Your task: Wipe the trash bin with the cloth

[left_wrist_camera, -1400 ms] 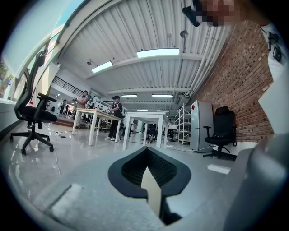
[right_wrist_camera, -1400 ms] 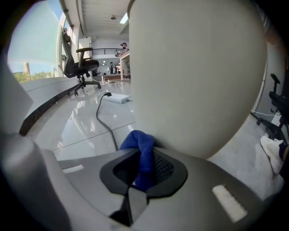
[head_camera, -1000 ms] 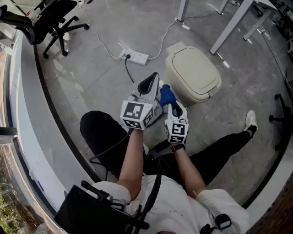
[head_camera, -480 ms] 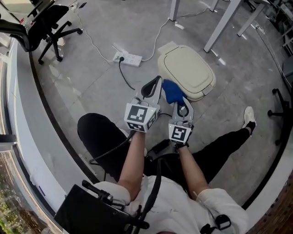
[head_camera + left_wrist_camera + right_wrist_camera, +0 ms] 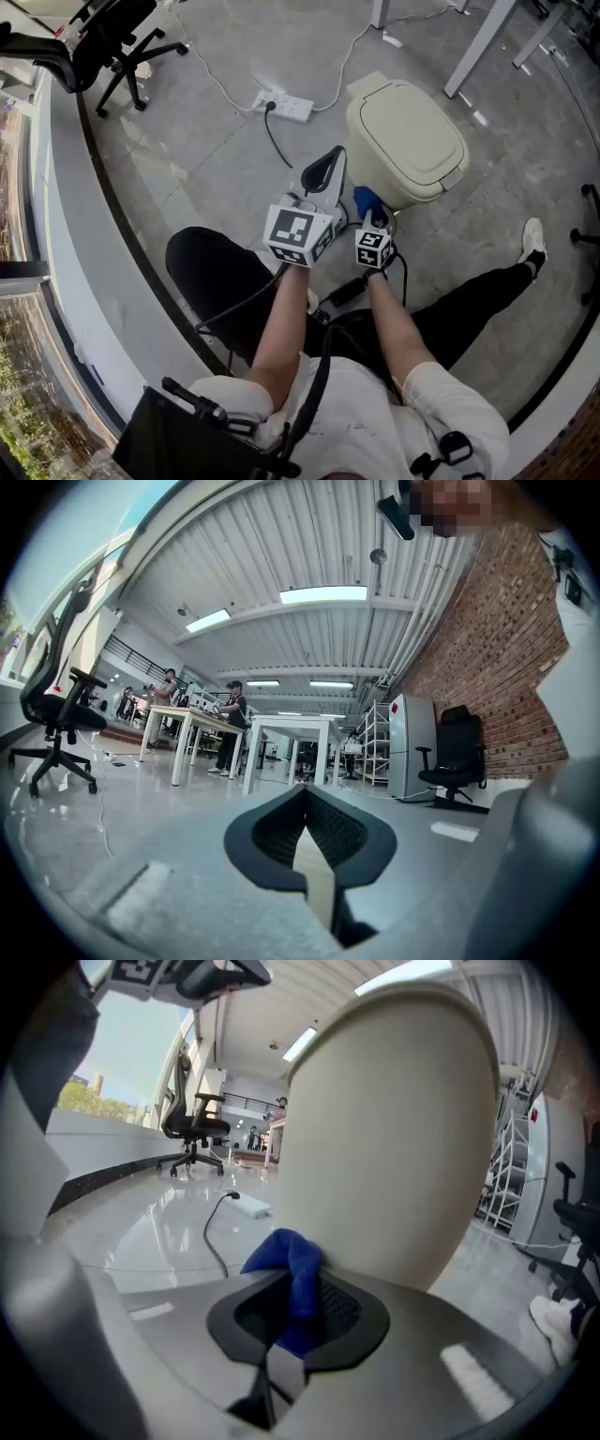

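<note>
At far left an office chair stands on the grey floor, and a white power strip lies further right with its cables trailing. The left claw is raised above the floor beside the bin, its jaws closed tip to tip with nothing between them; the left gripper view shows the same empty pinch. Just right of it, the right claw points down and grips a blue cloth, which bunches up out of the jaws. The cloth sits at the lower side wall of the beige, lidded bin, which fills the right gripper view; actual contact cannot be told.
</note>
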{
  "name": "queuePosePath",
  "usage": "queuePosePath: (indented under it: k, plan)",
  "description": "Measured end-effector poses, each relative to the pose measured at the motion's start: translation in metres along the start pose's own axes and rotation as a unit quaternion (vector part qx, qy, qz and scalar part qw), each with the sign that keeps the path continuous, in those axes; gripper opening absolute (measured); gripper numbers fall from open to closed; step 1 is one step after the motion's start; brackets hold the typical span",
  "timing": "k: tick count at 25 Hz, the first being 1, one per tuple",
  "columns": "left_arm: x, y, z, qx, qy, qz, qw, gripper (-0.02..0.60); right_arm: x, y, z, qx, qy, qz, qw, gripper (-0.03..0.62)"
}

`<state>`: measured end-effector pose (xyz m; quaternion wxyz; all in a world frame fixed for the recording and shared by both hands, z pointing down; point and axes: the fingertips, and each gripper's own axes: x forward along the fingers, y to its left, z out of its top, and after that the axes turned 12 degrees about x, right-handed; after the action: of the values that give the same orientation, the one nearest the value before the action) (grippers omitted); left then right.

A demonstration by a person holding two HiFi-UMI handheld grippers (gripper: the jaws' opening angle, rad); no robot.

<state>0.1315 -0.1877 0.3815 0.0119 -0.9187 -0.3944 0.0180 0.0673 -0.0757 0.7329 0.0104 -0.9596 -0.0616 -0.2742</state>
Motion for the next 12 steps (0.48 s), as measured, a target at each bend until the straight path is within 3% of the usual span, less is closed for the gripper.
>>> queuePosePath:
  k: [4, 6, 8, 9, 12]
  plan:
    - [-0.006, -0.013, -0.005, 0.004, 0.012, -0.013, 0.9998, 0.002, 0.023, -0.017, -0.058, 0.089, 0.088, -0.025, 0.992, 0.038]
    - [-0.010, -0.015, -0.004, 0.007, 0.012, -0.015, 0.9998, 0.002, 0.029, -0.032, -0.084, 0.187, 0.142, -0.041, 0.971, 0.038]
    - [-0.013, -0.016, -0.003, 0.009, 0.011, -0.014, 0.9998, 0.002, 0.025, -0.040, -0.090, 0.274, 0.165, -0.040, 0.947, 0.038]
    - [-0.015, -0.016, -0.004, 0.008, 0.010, -0.013, 0.9998, 0.002, 0.019, -0.038, -0.085, 0.284, 0.160, -0.027, 0.945, 0.037]
    - [-0.017, -0.017, -0.006, 0.005, 0.009, -0.009, 0.9999, 0.002, -0.008, -0.013, -0.043, 0.253, 0.109, 0.035, 0.961, 0.037]
